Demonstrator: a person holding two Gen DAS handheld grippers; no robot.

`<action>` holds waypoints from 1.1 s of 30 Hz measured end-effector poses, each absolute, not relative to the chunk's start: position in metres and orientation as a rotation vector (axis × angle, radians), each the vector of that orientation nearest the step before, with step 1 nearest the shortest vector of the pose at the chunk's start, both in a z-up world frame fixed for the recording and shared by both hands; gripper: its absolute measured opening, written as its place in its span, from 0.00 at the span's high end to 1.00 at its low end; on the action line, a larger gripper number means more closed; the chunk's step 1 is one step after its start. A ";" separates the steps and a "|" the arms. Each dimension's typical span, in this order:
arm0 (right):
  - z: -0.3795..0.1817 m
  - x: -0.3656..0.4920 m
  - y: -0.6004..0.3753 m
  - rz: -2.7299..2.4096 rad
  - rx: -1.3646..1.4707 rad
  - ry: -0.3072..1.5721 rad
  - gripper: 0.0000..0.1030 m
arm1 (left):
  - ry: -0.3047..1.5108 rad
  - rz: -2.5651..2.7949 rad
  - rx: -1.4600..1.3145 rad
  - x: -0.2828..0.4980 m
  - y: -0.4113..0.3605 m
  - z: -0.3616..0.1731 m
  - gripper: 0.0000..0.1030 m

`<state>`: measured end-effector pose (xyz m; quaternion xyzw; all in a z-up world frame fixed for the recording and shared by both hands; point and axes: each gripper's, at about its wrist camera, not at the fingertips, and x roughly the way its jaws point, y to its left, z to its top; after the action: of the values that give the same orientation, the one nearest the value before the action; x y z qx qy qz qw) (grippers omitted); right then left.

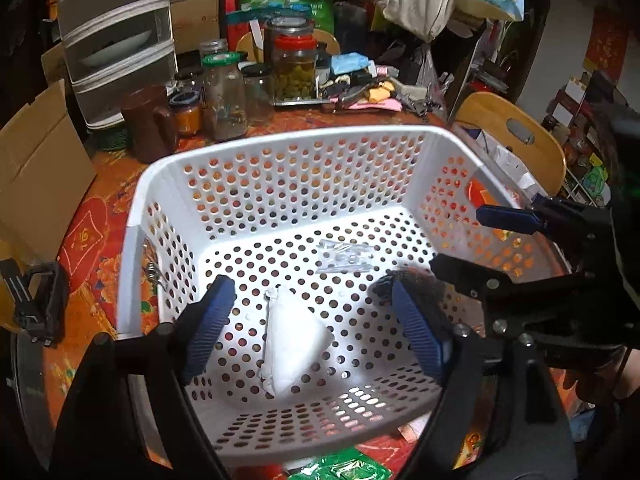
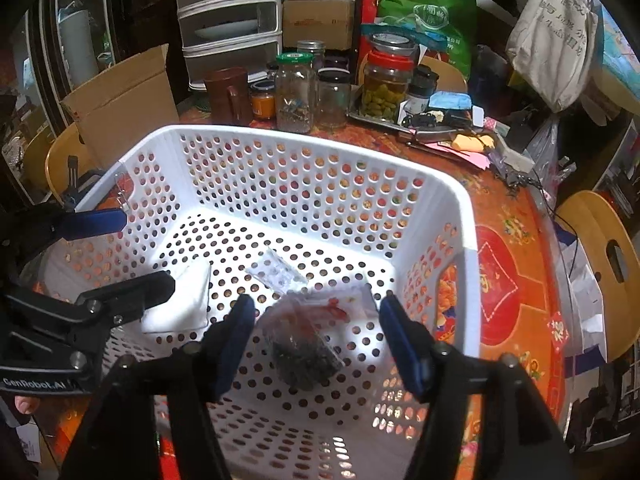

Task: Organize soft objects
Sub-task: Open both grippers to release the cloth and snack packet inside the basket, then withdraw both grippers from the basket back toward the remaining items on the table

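A white perforated basket [image 1: 280,142] [image 2: 304,148] stands on the table. On its floor lie a white soft pouch [image 1: 292,340] [image 2: 182,300], a small clear plastic packet [image 1: 346,256] [image 2: 276,274] and a clear bag of dark bits [image 2: 304,348]. My left gripper [image 1: 316,328] is open over the basket, its blue fingers either side of the white pouch, apart from it. My right gripper [image 2: 318,344] is open, its fingers either side of the dark bag. Each gripper shows in the other's view, right [image 1: 480,236] and left [image 2: 136,248].
Glass jars [image 1: 224,96] [image 2: 296,92], a brown mug [image 1: 150,122] and a tray of small items [image 1: 360,88] stand behind the basket on the red patterned tablecloth [image 2: 504,272]. A cardboard box [image 1: 36,172] is at the left, a wooden chair [image 1: 516,136] at the right. Green packets [image 1: 344,468] lie in front.
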<state>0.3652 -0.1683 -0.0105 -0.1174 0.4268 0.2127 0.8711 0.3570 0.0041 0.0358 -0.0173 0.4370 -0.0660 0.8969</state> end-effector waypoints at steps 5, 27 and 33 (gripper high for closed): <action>-0.002 0.355 -0.176 0.454 -0.224 0.866 0.21 | 0.860 -0.141 -0.017 0.337 0.007 0.055 0.14; 0.016 0.222 -0.226 0.496 -0.133 0.679 0.07 | 0.706 -0.048 -0.045 0.166 0.054 0.081 0.03; -0.017 0.176 -0.232 0.521 -0.107 0.668 0.07 | 0.708 -0.006 -0.126 0.123 0.077 0.039 0.02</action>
<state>0.1756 -0.2322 -0.0170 -0.0519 0.3240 0.2527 0.9102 0.1225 0.0770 0.0391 -0.0615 0.3462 -0.0029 0.9361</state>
